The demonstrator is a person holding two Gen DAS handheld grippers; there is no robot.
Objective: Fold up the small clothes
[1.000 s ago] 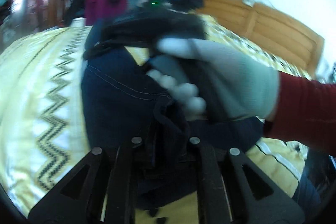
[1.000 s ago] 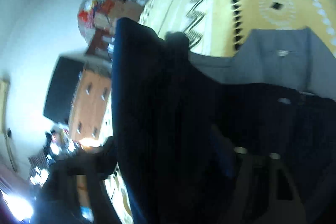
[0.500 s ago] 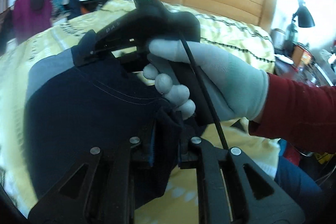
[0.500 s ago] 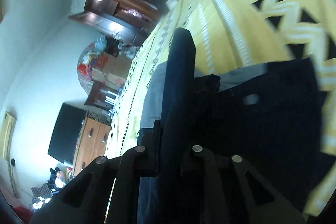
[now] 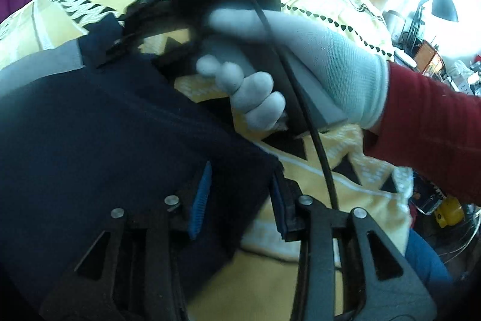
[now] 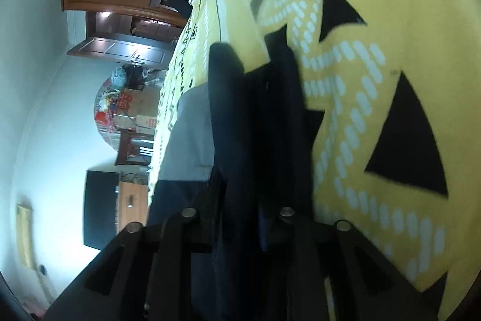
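Left wrist: navy garment (image 5: 99,122) — grey-banded — between left hand-held gripper's (image 5: 237,200) just-opened, spread jaws.

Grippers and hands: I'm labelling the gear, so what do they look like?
Both grippers are black plastic with silver rivets. The left gripper has blue pads. The right gripper carries a green light and a black cable; its hand wears a light grey knit glove and a red sleeve.

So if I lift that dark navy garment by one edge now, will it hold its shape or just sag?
Probably sag: the navy garment lies limp on the yellow bedspread, following its surface. It is likely light; one corner drapes loosely by the left gripper. It may drag rather than slide, cloth on cloth.
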